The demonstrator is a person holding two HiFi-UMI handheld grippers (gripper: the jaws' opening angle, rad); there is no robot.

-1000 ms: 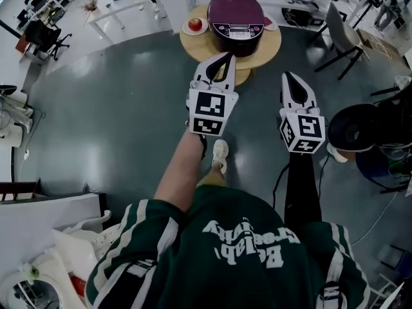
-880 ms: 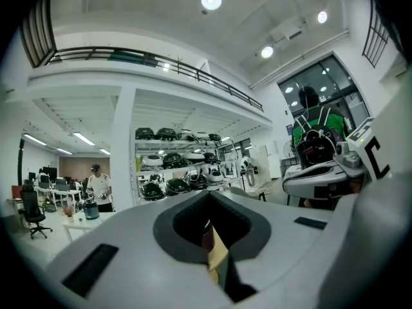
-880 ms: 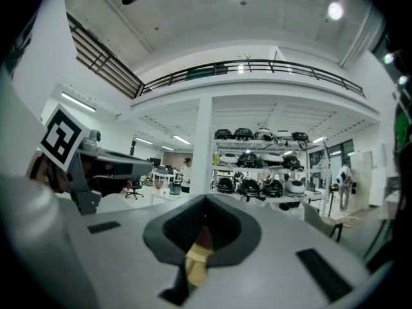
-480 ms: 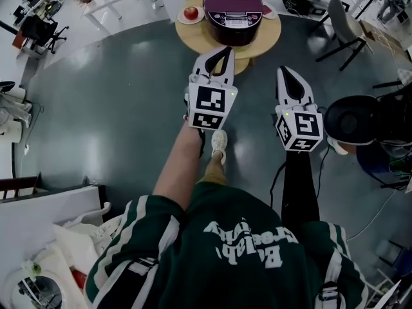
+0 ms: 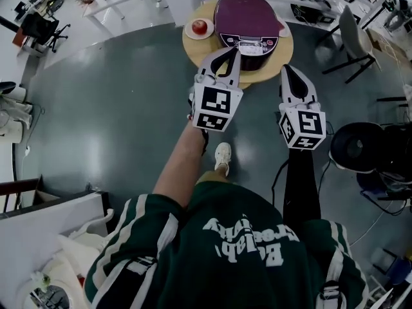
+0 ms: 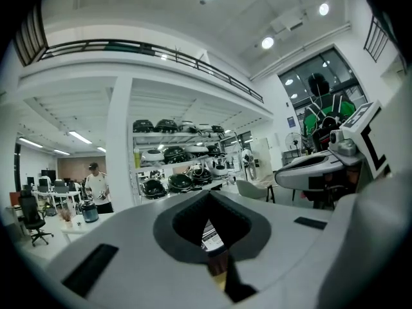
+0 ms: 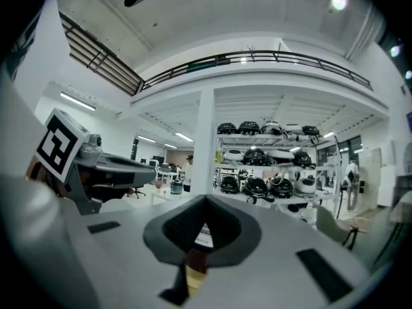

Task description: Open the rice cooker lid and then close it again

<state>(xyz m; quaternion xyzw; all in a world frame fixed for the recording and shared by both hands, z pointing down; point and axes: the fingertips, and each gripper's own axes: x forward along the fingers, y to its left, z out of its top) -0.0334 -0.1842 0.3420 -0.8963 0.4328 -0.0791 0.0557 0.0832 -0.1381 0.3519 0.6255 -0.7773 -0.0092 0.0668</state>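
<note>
Rice cooker (image 5: 248, 18), dark purple and rounded with a pale control panel facing the person, sits lid down on the round wooden table (image 5: 284, 46). The left tongs (image 5: 233, 51) hover just in front of that panel, tips together and holding nothing. The right tongs (image 5: 287, 69) hang in front of the cooker and off to its right, also pressed together and empty. Panel print is too small to read. White lettering on the green jersey (image 5: 244, 237) shows upside down and unclear.
</note>
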